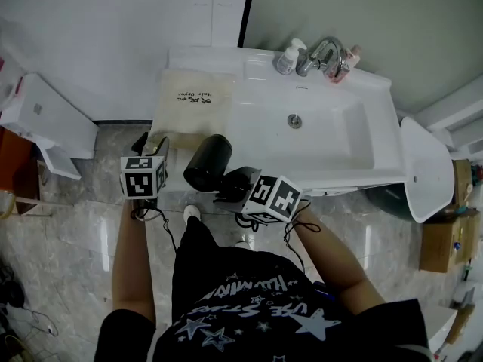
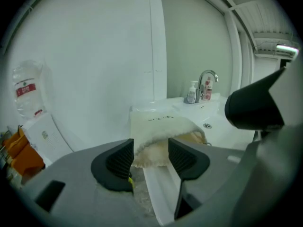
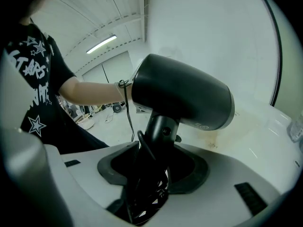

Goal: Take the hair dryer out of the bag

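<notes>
The black hair dryer (image 3: 182, 96) was already clear of the cream cloth bag (image 1: 196, 100), which lay flat on the sink counter (image 1: 362, 153). The right gripper (image 3: 154, 167) held it in the air in front of the counter, jaws clamped on its handle together with the bundled cord (image 3: 147, 197). The left gripper (image 2: 150, 157) stood with its jaws apart at the bag's near edge, gripping nothing. The dryer looked rigid, smooth-shelled and top-heavy, so the handle close under the barrel seemed the soundest hold.

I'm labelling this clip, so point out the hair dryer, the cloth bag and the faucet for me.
hair dryer (image 1: 207, 163): head view, on its black barrel.
cloth bag (image 1: 192, 115): head view, on the cream cloth just below the print.
faucet (image 1: 323, 50): head view, on the chrome spout.
</notes>
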A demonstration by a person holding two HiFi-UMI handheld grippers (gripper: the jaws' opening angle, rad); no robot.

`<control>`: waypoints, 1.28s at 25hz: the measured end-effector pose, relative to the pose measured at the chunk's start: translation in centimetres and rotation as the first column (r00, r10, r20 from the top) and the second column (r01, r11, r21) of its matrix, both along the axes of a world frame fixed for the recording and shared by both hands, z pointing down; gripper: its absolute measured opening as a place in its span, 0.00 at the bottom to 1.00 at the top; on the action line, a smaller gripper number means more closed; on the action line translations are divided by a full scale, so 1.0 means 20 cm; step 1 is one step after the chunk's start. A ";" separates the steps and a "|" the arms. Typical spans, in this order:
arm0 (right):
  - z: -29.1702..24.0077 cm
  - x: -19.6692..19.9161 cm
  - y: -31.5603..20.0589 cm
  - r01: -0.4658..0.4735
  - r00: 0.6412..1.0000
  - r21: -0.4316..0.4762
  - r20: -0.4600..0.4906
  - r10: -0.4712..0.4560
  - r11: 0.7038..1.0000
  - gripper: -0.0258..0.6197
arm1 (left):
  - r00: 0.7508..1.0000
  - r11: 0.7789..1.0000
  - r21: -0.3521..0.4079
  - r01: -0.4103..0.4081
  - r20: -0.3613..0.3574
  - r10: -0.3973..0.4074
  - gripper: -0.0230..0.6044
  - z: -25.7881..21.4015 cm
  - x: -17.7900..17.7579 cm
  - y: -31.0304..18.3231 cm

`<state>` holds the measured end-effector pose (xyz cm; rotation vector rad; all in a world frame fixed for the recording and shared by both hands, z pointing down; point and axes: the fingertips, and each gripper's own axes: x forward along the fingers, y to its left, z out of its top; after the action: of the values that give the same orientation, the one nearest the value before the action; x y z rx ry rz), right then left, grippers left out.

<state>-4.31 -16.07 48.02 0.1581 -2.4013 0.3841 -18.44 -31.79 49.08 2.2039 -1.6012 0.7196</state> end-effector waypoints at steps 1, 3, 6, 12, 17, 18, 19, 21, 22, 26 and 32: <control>-0.02 0.03 0.02 -0.018 1.000 0.005 0.020 0.018 1.000 0.33 | 1.000 1.000 0.006 0.013 0.000 -0.013 0.41 -0.01 0.01 0.04; -0.06 0.10 0.07 -0.052 0.997 0.012 0.055 0.052 0.999 0.33 | 0.999 0.999 0.021 0.041 -0.002 -0.041 0.43 -0.04 0.03 0.14; -0.11 0.23 0.15 -0.094 0.992 0.035 0.091 0.091 0.995 0.33 | 0.997 0.995 0.063 0.077 -0.003 -0.077 0.43 -0.11 0.08 0.31; -0.17 0.48 0.33 -0.180 0.975 0.063 0.145 0.169 0.982 0.33 | 0.992 0.984 0.126 0.122 -0.048 -0.117 0.43 -0.21 0.28 0.68; -0.21 0.68 0.41 -0.308 0.934 0.085 0.214 0.284 0.948 0.33 | 0.993 0.988 0.110 0.104 -0.066 -0.097 0.43 -0.18 0.49 0.98; -0.21 0.72 0.42 -0.335 0.922 0.074 0.229 0.311 0.939 0.33 | 0.993 0.989 0.106 0.101 -0.069 -0.094 0.43 -0.17 0.53 1.02; -0.20 0.75 0.42 -0.360 0.910 0.058 0.242 0.337 0.931 0.33 | 0.993 0.990 0.103 0.098 -0.076 -0.090 0.42 -0.16 0.56 1.06; -0.19 0.80 0.44 -0.399 0.887 0.024 0.264 0.379 0.917 0.33 | 0.992 0.990 0.109 0.091 -0.095 -0.081 0.40 -0.15 0.62 1.14; -0.19 0.82 0.44 -0.413 0.878 0.014 0.271 0.394 0.911 0.33 | 0.992 0.989 0.115 0.088 -0.101 -0.077 0.38 -0.15 0.64 1.17; -0.17 0.88 0.44 -0.447 0.863 0.025 0.275 0.423 0.894 0.33 | 0.994 0.989 0.129 0.073 -0.092 -0.062 0.29 -0.14 0.69 1.27; -0.11 0.91 0.44 -0.494 0.844 0.026 0.253 0.472 0.869 0.33 | 0.990 0.995 0.079 0.058 -0.136 -0.047 0.20 -0.05 0.73 1.44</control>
<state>13.93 -7.21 45.84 0.8170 -2.5996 0.5490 -3.77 -3.03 48.15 2.2072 -1.6413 0.4880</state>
